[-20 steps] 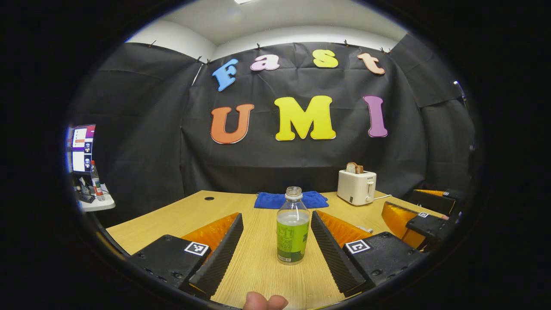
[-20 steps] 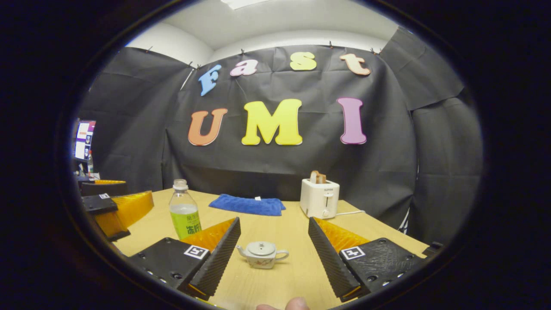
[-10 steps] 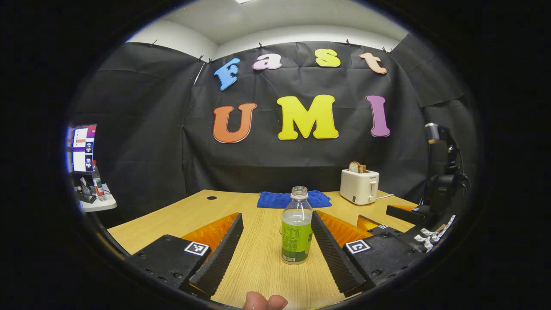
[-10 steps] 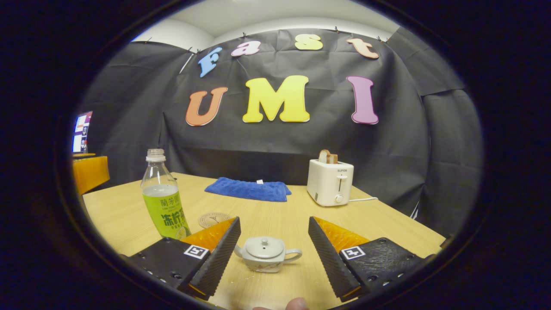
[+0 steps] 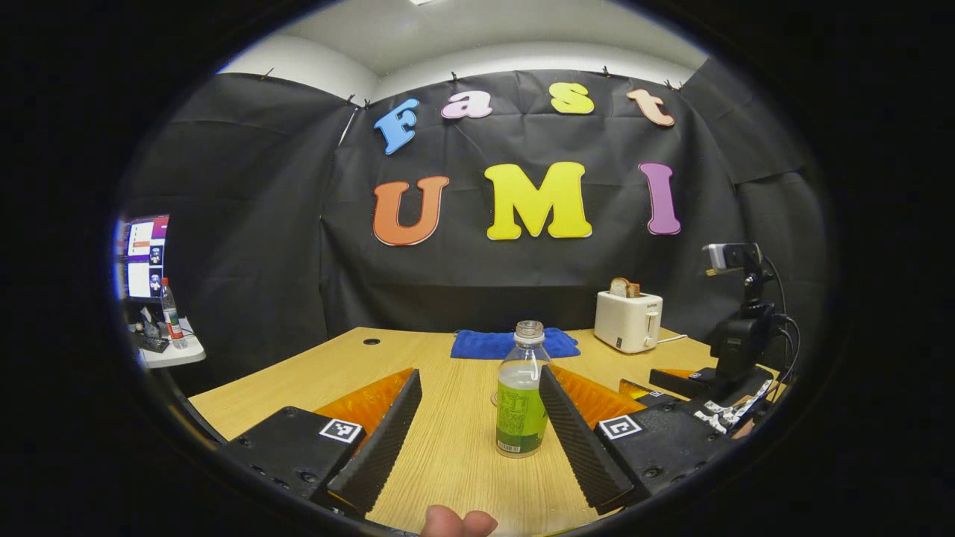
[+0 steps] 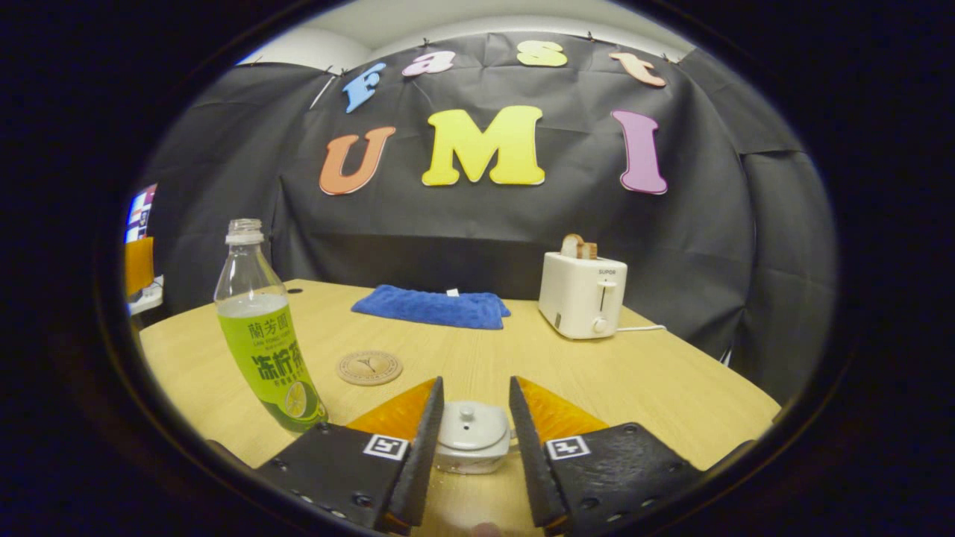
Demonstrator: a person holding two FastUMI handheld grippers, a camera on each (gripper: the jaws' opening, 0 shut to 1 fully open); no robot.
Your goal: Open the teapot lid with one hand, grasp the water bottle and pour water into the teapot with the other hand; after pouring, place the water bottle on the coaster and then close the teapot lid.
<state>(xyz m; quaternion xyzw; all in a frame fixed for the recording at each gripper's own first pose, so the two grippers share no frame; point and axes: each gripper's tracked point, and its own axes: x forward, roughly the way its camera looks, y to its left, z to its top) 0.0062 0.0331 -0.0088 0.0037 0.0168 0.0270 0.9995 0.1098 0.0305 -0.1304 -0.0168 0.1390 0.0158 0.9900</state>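
In the left gripper view, the left tool [image 5: 477, 425] is held wide apart over the desk [image 5: 313, 377]. The water bottle [image 5: 521, 395] stands upright and capless between the fingers, close against the right-hand finger [image 5: 578, 436]; contact cannot be told. A gap is left on the other side, so the bottle is not clamped. A fingertip [image 5: 456, 520] of the person is seen at the bottom edge. Farther right, the other tool is seen low over the desk, with a small camera on a stand [image 5: 735, 257] above it.

In the right gripper view, the right tool [image 6: 473, 436] is narrowed around the teapot [image 6: 471, 447], which sits on the desk with its lid [image 6: 470, 424] on. The fingers are placed on either side of the lid and look very close to it; whether both press on it cannot be told. The bottle is seen standing to the left, well apart from the teapot. The coaster [image 6: 369, 367] lies bare on the desk between bottle and teapot, farther back. A blue cloth [image 6: 433, 307] and a toaster [image 6: 582, 294] with bread in it are seen at the back of the desk.
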